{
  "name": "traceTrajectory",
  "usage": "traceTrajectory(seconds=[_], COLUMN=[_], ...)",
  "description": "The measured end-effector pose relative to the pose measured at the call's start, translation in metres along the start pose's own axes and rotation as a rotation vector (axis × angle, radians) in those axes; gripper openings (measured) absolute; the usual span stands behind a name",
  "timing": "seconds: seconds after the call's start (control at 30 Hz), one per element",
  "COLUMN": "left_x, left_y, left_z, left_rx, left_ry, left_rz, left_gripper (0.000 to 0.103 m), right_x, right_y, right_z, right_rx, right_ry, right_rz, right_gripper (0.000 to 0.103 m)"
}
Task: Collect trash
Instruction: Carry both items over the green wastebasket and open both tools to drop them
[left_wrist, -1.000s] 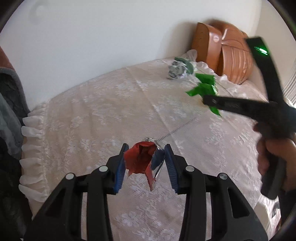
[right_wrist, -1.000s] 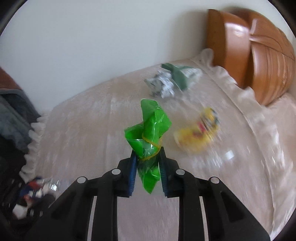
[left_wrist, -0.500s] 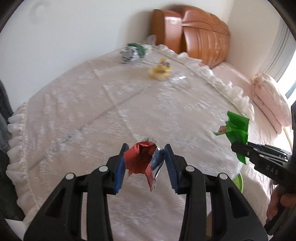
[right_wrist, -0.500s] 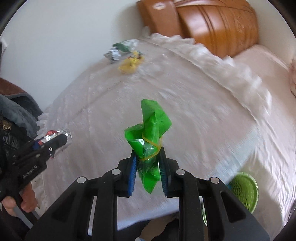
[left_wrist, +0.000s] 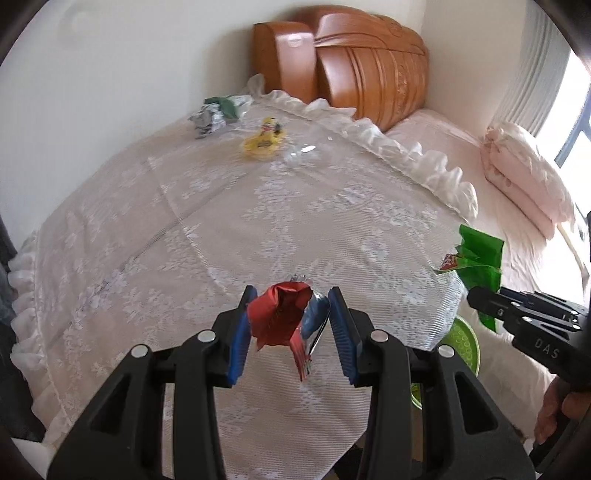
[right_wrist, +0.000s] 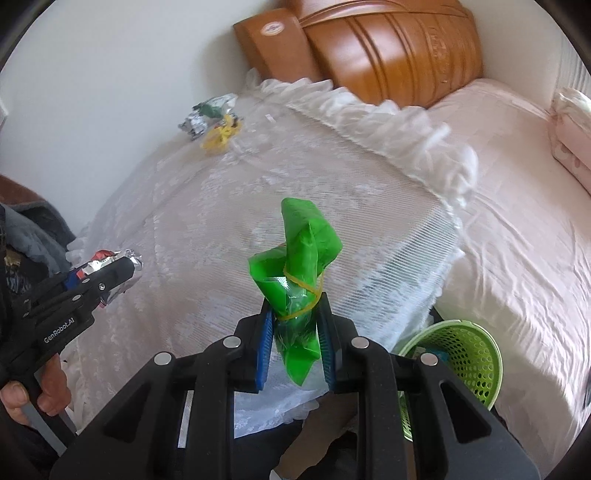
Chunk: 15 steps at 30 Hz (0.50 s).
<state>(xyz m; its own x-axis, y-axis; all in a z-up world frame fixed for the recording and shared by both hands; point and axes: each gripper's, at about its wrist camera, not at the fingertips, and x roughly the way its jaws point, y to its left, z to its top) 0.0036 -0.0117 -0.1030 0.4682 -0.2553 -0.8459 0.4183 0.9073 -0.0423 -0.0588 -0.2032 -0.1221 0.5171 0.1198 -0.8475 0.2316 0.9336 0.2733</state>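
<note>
I hold a tool in each hand above a table draped in a white lace cloth (left_wrist: 229, 206), which stands against a pink bed (right_wrist: 517, 192).

My left tool (left_wrist: 291, 332) is clamped on a crumpled red and silver foil wrapper (left_wrist: 280, 317), which stands up between the blue pads. My right tool (right_wrist: 295, 339) is clamped on a green plastic wrapper (right_wrist: 301, 258), twisted and bound with a yellow rubber band (right_wrist: 301, 286), gripped just below the band.

Both pieces look very light, thin and crinkly. I judge they will crush rather than resist, and slick film may slip from the pads, so the bunched middle is the surest place to hold. The band's knot gives the green piece a firmer waist.

A green mesh basket (right_wrist: 465, 354) sits on the floor between the table's corner and the bed, below and to the right of my right tool. It seems the likely place to drop both pieces.

More trash lies at the far side of the table, near the wall: a grey and green crumpled wrapper (left_wrist: 218, 114) and, just beside it, a yellow wrapper (left_wrist: 264, 140). A scrap of clear film (left_wrist: 301, 153) lies near the yellow one. Behind them stands a wooden headboard (left_wrist: 354, 62).
</note>
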Motion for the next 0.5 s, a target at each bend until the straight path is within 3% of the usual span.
traceTrajectory(seconds=[0.17, 0.5], left_x=[0.005, 0.016], left_y=[-0.048, -0.190], left_z=[0.008, 0.004], left_rx=[0.103, 0.361], left_ry=[0.009, 0.058], left_rz=[-0.064, -0.295], left_gripper=[0.039, 0.039], right_x=[-0.031, -0.102], right_y=[-0.042, -0.155], right_z=[-0.020, -0.098], right_rx=[0.083, 0.371], right_ry=[-0.044, -0.096], right_rz=[-0.076, -0.263], right_gripper=[0.023, 0.023])
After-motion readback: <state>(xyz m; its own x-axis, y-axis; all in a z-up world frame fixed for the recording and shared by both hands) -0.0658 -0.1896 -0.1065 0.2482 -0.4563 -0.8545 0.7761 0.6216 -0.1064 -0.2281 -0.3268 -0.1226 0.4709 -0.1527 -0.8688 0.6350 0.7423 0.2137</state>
